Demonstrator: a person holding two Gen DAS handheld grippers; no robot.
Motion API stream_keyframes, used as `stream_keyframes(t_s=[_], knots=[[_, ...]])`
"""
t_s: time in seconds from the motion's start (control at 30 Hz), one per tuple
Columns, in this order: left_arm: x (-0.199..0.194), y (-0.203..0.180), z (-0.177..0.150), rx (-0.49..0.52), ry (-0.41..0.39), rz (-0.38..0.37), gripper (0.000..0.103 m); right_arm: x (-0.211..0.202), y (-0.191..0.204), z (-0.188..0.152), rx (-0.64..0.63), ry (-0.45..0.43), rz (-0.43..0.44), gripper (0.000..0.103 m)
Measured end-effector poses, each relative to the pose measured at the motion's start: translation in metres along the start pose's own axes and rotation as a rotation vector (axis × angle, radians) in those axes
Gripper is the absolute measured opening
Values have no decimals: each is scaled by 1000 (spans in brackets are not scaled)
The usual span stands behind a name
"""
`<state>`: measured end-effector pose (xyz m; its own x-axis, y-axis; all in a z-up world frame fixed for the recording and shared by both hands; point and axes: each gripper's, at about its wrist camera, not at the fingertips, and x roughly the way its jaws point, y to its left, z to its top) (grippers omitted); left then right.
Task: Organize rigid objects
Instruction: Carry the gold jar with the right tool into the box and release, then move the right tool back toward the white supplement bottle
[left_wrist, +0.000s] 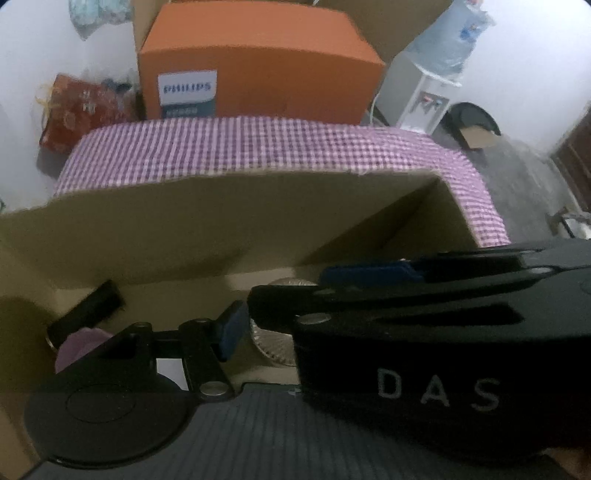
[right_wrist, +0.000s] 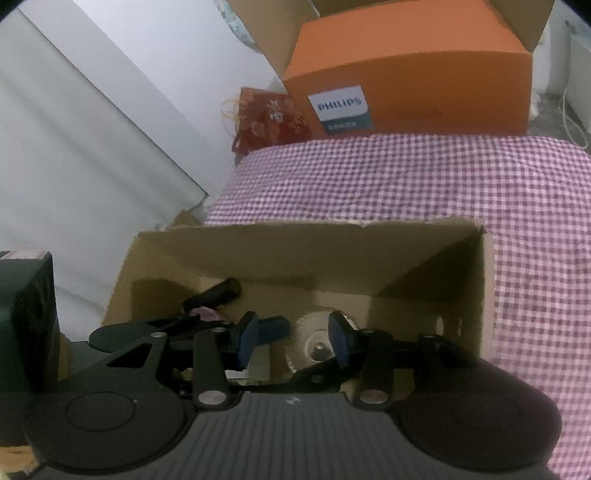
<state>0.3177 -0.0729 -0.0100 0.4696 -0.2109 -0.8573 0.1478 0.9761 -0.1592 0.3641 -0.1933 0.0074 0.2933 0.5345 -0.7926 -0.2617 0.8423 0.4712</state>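
— Where do we see the glass dish (right_wrist: 314, 345)?
— Inside the cardboard box (right_wrist: 295, 251), between our right tongs (right_wrist: 293, 338), which are spread.
— Left tongs (left_wrist: 280, 328)?
— Half hidden beside it; we cannot tell.

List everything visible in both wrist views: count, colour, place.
cardboard box: 1, brown, open, on the checked cloth
ribbed dish: 1, clear, on the box floor
black cylinder: 1, black, left in the box, tilted
purple item: 1, purple, under the cylinder; cannot tell what it is
checked cloth: 1, purple and white, under the box
Philips box: 1, orange, behind the cloth
red bag: 1, red, left of the Philips box
water dispenser: 1, white, back right
left gripper: 1, black with blue pads, inside the box
right gripper: 1, black with blue pads, over the dish
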Motion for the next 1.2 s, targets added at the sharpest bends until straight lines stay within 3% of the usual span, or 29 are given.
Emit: stream_keyframes(t_s=[0.23, 0.57, 0.77, 1.0, 1.2], knots=[[-33, -12, -8, 21, -55, 3, 60, -45, 3, -16, 55, -119, 79, 46], [-108, -38, -57, 74, -160, 7, 66, -148, 21, -101, 82, -350, 152, 48], [-146, -42, -107, 101, -231, 0, 75, -182, 26, -154, 127, -434, 199, 60], [-163, -25, -159, 67, -239, -9, 82, -174, 40, -196, 131, -410, 198, 62], [-177, -10, -191, 57, -269, 39, 84, -162, 52, -213, 134, -370, 214, 62]])
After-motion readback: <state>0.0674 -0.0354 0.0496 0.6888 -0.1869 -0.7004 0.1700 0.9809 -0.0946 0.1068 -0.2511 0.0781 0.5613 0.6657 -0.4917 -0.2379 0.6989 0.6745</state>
